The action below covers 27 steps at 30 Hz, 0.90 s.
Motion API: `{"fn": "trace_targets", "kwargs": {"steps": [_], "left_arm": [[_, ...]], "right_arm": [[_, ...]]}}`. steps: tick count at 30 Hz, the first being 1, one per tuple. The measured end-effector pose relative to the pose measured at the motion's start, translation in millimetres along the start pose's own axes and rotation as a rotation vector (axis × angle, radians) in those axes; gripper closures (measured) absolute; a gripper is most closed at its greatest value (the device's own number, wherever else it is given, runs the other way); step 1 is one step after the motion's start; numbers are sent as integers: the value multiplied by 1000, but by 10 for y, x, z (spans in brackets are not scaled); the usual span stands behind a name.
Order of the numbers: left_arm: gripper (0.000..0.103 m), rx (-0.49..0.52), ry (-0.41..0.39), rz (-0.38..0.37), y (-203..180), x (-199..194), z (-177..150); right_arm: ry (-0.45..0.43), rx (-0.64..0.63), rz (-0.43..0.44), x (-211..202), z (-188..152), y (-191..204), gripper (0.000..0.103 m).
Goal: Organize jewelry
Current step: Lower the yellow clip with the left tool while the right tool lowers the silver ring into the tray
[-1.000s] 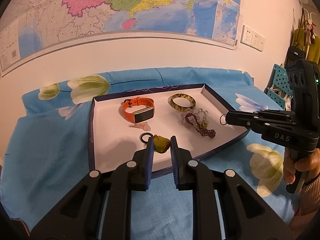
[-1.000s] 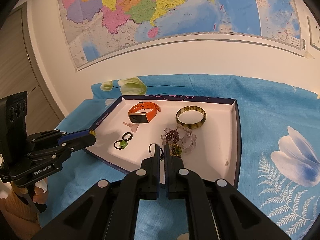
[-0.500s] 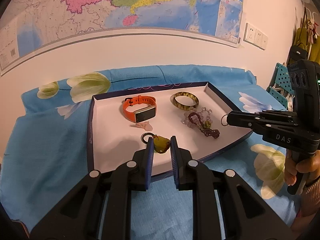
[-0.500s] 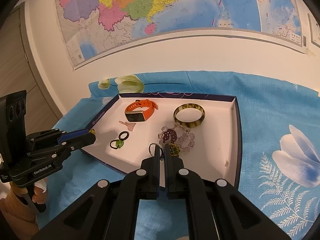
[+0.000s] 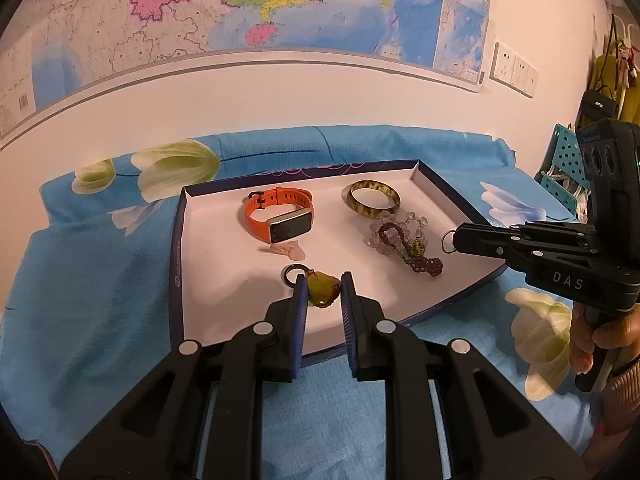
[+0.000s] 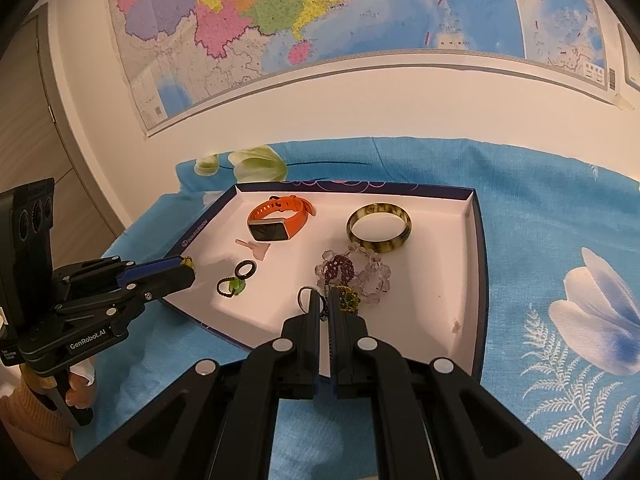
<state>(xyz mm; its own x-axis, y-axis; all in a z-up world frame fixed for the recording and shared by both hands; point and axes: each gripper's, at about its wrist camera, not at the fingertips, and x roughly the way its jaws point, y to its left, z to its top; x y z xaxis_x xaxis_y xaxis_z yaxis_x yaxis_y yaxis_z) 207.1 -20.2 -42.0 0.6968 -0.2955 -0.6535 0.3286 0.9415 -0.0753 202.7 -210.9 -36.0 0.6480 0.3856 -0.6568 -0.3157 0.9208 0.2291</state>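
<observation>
My left claw point(image 5: 323, 286) stands open, fingers either side of a yellow-green pendant point(image 5: 321, 291) that lies in the white tray point(image 5: 224, 280), beside a dark ring point(image 5: 294, 273). My right claw point(image 6: 324, 300) is pinched nearly closed on a thin metal ring point(image 6: 306, 295) at the tray's near edge. Beyond it lie tangled bead bracelets point(image 6: 352, 274), further back a mottled bangle point(image 6: 378, 227) and an orange watch point(image 6: 278, 220).

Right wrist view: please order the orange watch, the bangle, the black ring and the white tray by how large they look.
1. white tray
2. orange watch and bangle: they look alike, so I do not rank them
3. black ring
</observation>
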Motion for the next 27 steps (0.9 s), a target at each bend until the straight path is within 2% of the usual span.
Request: {"fn": "trace_targets", "kwargs": {"steps": [27], "left_arm": [[86,-9,26,8,23,107,-18]], "right_arm": [[16,2,0,68,0,-13,100]]}}
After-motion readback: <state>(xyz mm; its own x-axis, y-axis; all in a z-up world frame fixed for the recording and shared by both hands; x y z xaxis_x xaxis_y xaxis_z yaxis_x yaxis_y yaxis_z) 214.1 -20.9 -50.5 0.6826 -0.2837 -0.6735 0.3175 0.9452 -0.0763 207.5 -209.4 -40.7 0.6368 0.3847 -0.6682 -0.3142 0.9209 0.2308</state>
